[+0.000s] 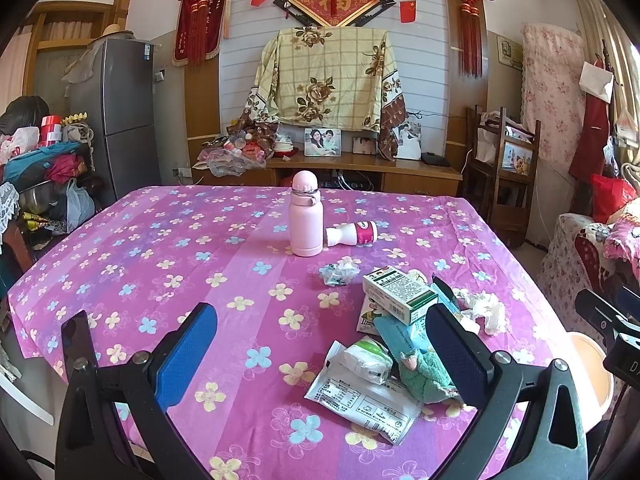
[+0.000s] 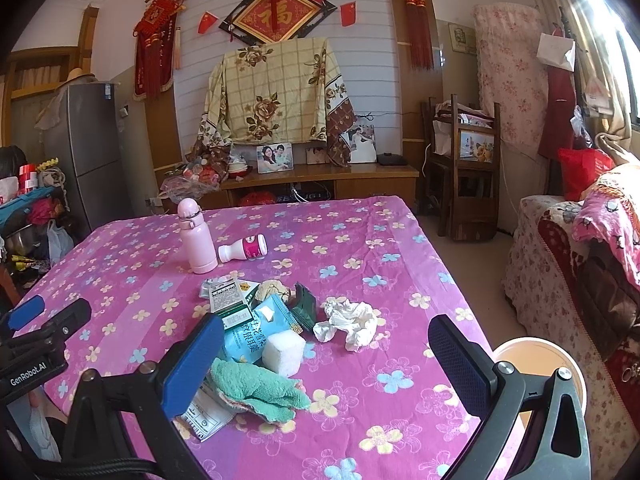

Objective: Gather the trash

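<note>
Pink cloth with little flowers (image 1: 168, 248) covers the table, and both claws hang over its near edge. The left claw (image 1: 320, 344) is spread wide and holds nothing. The right claw (image 2: 326, 356) is spread wide too, with nothing in it.

The trash lies in a heap. It sits by the right finger of the left claw, and just ahead of the left finger of the right claw. A green fuzzy rag (image 2: 260, 390) is nearest, beside that left blue pad (image 2: 192, 364). A white foam cube (image 2: 284, 354) touches the rag's far side. Behind the cube lies a light blue plastic packet (image 2: 256, 328) with big white Chinese words on it. A white and green paper box (image 1: 400, 294) with a barcode and tiny print rests on top of the heap. A flat white wrapper with small black print (image 1: 360, 404) lies under the rag, closest to the left claw. A crumpled white tissue (image 2: 350, 322) sits farther out between the right claw's fingers, apart from the heap.

Farther ahead stands a tall pink bottle with a round cap (image 1: 306, 216). Just beside it a small white bottle with a pink label (image 1: 352, 234) lies on its side.

The words "GenRobot.AI" can be read on the black left claw seen from the right camera.
</note>
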Demonstrator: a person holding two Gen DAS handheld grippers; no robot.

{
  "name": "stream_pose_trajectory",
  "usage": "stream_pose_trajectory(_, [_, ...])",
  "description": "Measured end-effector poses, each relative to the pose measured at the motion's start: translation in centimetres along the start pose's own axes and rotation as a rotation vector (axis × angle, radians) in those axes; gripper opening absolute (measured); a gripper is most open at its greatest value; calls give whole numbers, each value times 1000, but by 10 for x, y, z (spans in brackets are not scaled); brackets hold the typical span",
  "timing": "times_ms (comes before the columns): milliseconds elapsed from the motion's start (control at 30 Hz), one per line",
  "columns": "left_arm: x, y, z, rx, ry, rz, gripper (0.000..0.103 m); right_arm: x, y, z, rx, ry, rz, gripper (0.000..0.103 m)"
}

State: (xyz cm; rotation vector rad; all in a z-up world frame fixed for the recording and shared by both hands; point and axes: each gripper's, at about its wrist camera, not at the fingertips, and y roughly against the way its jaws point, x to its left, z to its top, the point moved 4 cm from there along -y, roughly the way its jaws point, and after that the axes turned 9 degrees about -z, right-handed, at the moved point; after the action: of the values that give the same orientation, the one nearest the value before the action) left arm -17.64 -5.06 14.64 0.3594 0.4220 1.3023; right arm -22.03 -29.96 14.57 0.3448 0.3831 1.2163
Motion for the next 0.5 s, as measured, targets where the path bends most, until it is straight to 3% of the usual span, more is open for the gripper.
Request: stream_pose_trajectory(500, [1, -5, -4, 16, 5, 1, 103, 0, -4, -3, 18, -2, 8, 103])
